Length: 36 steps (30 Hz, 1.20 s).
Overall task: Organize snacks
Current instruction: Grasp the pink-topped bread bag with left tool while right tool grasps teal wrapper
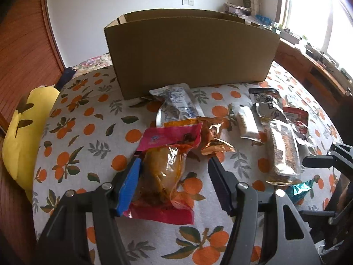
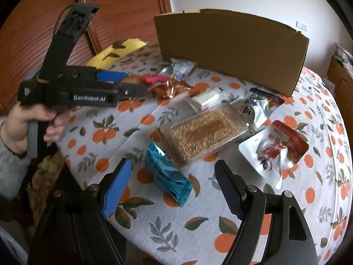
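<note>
Left gripper [image 1: 174,167], lower centre of left view: jaws apart, straddling red-and-orange packet [image 1: 164,172]. Blue pad seems to touch packet's left edge; black pad clear of it. No grip yet.

Right gripper [image 2: 174,176], lower centre of right view: jaws wide, empty, hanging over teal packet [image 2: 167,174] lying on tablecloth [image 2: 198,231].

Cardboard box [image 1: 189,50], upper centre, open-topped, behind scattered snacks. None seen inside; interior hidden by front wall.

Risks, judged:
- Red-and-orange packet puffy and slick: could squirt out sideways if pinched at bulge. Safer near sealed end.
- Gold wrapper [image 1: 214,139] touching packet's upper right corner: could get dragged along on lift.
- Teal packet flat on cloth: pads may snag fabric and tug everything.
- Clear pack of seed bars [image 2: 203,132] just above teal packet: possible nudge.
- Tall box wall: low carry could knock box backward.
</note>
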### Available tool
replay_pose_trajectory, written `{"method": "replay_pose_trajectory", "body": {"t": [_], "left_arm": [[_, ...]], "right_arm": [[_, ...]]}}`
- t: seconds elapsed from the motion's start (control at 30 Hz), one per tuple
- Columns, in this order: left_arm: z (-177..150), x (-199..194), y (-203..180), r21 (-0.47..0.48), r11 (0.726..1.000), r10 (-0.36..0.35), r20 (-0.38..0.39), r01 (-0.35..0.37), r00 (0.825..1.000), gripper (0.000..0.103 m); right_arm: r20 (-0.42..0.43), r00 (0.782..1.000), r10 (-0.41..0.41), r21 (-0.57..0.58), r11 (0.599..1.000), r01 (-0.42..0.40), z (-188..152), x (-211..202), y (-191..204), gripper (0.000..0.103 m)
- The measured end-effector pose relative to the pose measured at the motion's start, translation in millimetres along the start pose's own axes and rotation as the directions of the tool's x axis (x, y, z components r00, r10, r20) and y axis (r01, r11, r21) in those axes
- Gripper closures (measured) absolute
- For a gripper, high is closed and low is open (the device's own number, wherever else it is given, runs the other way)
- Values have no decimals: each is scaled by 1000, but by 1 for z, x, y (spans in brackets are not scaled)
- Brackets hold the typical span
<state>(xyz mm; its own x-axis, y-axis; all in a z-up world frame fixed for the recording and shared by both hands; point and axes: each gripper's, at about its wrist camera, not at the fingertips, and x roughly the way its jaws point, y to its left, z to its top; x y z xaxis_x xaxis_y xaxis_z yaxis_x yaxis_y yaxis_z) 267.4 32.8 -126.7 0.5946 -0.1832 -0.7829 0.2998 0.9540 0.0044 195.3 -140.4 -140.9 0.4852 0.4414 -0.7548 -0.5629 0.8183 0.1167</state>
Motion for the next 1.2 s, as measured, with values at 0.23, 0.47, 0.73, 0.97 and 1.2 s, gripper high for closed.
{"method": "replay_pose_trajectory", "body": {"t": [0.23,0.47,0.73,0.97,1.2], "left_arm": [[0,-7,14,-29,1000,-3,21,4,1000,40],[-1,-7,22,-45,998,-45,13,46,999,40],[-3,4,11,-26,998,-57,-23,57,998,40],[-4,6,6,-25,998,-65,-19,64,998,47],[-11,2,0,3,999,-35,-11,35,999,64]], "right_arm": [[-10,1000,-5,-17,1000,5,-3,8,1,26],[-16,999,-45,-76,996,44,-7,11,10,34],[-15,998,-63,-93,994,61,-11,8,11,59],[-10,998,-55,-70,996,54,-14,3,9,86],[-6,1000,-24,-31,999,24,-18,-3,8,90]]}}
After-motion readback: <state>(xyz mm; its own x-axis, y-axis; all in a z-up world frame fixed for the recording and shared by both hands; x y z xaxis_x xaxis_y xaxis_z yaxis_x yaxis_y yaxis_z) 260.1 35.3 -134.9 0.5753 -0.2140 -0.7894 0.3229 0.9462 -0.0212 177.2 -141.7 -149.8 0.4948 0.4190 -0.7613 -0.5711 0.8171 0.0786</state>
